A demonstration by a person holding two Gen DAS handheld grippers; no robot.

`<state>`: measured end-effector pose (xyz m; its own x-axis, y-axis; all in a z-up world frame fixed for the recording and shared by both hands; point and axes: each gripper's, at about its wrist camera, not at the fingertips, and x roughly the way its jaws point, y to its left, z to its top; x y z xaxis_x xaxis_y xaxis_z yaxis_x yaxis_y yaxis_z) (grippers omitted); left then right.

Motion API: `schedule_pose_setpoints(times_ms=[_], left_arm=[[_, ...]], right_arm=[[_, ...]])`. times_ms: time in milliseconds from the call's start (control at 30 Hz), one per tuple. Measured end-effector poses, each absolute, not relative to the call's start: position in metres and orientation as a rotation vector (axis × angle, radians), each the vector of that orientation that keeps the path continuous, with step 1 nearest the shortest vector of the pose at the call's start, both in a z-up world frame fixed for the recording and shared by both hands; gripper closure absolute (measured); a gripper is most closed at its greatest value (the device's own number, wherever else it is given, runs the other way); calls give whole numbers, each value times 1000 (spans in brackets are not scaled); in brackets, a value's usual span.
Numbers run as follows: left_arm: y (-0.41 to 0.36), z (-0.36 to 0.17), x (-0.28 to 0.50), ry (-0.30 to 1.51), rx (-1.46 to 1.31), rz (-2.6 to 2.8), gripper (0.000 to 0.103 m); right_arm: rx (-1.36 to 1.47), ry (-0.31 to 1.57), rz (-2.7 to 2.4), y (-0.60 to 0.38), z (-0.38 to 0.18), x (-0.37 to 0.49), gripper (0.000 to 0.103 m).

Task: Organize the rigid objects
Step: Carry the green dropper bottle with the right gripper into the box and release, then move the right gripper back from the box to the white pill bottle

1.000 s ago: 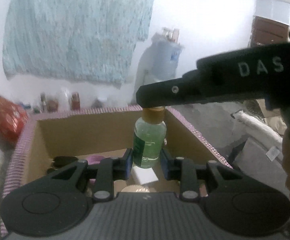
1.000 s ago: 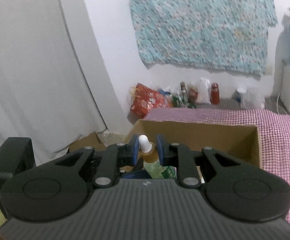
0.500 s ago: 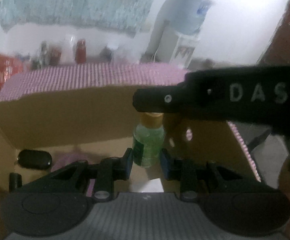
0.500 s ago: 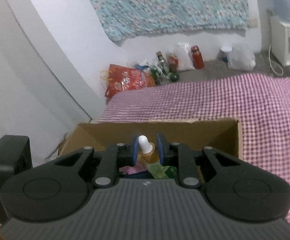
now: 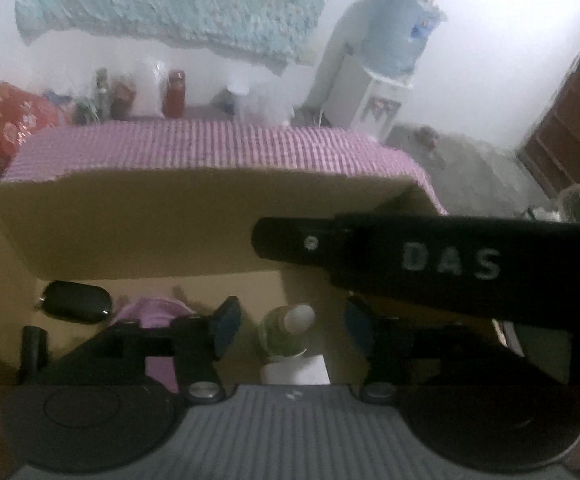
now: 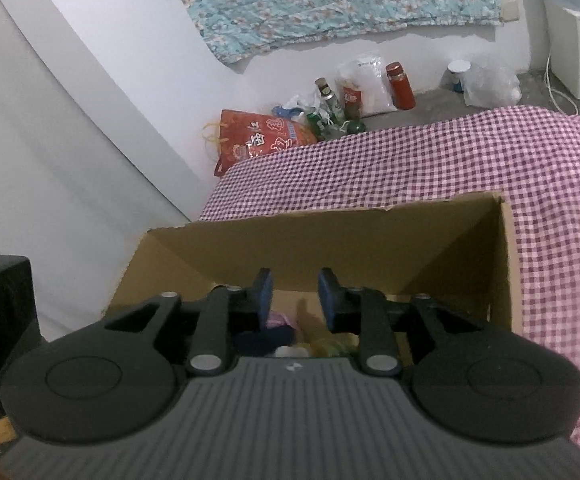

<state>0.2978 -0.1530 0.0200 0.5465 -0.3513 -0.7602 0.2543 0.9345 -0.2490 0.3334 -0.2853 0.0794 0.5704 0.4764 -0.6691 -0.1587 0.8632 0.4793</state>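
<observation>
Both grippers are reaching into the cardboard box [image 5: 194,216] that is sitting on the purple checked cloth [image 6: 450,168]. The left gripper [image 5: 288,326] is opening its jaws, and the green bottle [image 5: 286,334] is standing between its pads without either one pressing on it, beside a white block [image 5: 296,370]. The right gripper [image 6: 293,296] is also opening, nothing clamped between its blue pads [image 6: 265,298]. A black case [image 5: 76,302] is lying near the box's back wall.
</observation>
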Motion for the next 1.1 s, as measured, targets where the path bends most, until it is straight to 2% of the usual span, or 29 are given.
schedule_pose_setpoints(times_ms=[33, 100, 267, 300, 367, 467, 700, 767, 933, 1100], left_arm=[[-151, 24, 293, 916, -122, -363, 40], [-145, 35, 282, 891, -138, -368, 31], [-131, 67, 235, 765, -128, -404, 13], [-128, 72, 225, 746, -128, -417, 12], [-122, 79, 201, 718, -140, -442, 11], [-112, 85, 165, 677, -148, -490, 9], [-79, 83, 83, 586, -94, -560, 3], [-62, 80, 65, 569, -88, -540, 2], [-27, 62, 38, 516, -65, -439, 0], [-10, 42, 47, 567, -79, -367, 0]], right_arm=[[391, 881, 380, -286, 85, 330, 72], [402, 851, 375, -287, 100, 316, 69], [420, 711, 374, -294, 149, 252, 47], [425, 683, 372, -295, 158, 236, 46], [436, 635, 362, -296, 174, 203, 32], [446, 572, 340, -295, 188, 154, 22], [509, 555, 305, -281, 180, 70, 17], [520, 555, 316, -272, 175, 58, 12], [520, 643, 392, -234, 153, 56, 12], [509, 712, 444, -196, 139, 76, 12]])
